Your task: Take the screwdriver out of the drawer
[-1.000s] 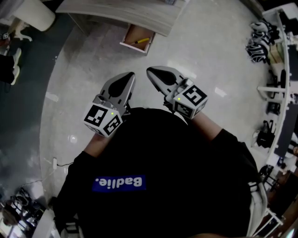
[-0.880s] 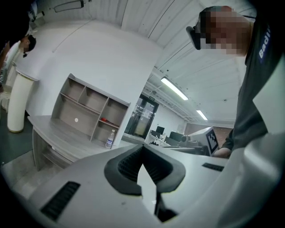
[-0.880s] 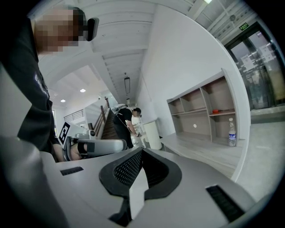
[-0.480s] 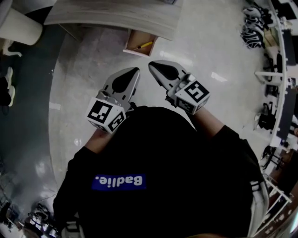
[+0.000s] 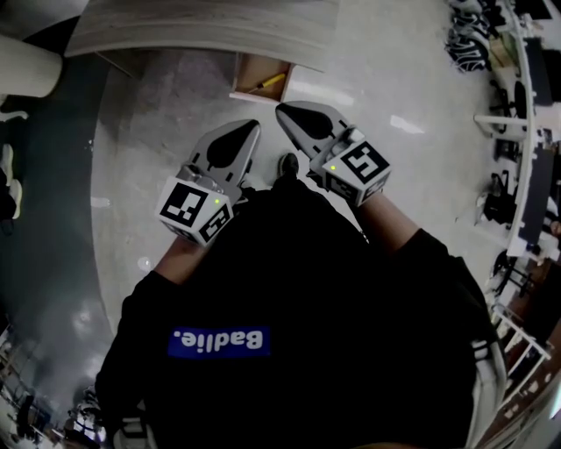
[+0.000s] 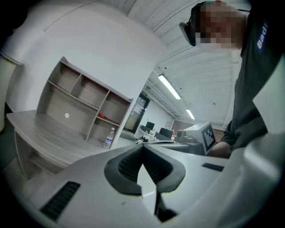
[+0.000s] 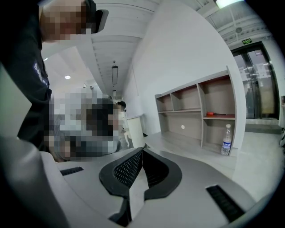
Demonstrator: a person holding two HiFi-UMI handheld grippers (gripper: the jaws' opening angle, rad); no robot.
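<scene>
In the head view a small wooden drawer [image 5: 249, 68] stands pulled out from under the grey desk [image 5: 210, 26]. A yellow-handled screwdriver [image 5: 268, 83] lies slantwise in it. My left gripper [image 5: 252, 130] and right gripper [image 5: 282, 111] are held side by side in front of the body, tips pointing toward the drawer but well short of it. Both are shut with nothing between the jaws; the tips meet in the left gripper view [image 6: 143, 146] and the right gripper view [image 7: 142, 150]. The drawer does not show in either gripper view.
A shelf unit [image 6: 82, 104] stands on the desk, with a water bottle [image 6: 108, 138] beside it and a red item [image 7: 215, 114] on one shelf. Pale glossy floor [image 5: 149, 167] lies between me and the desk. Cluttered racks [image 5: 517, 131] line the right side.
The desk and drawer have drawn nearer in the head view as the person moved toward them. Both grippers travelled along with the body, still shut and side by side.
</scene>
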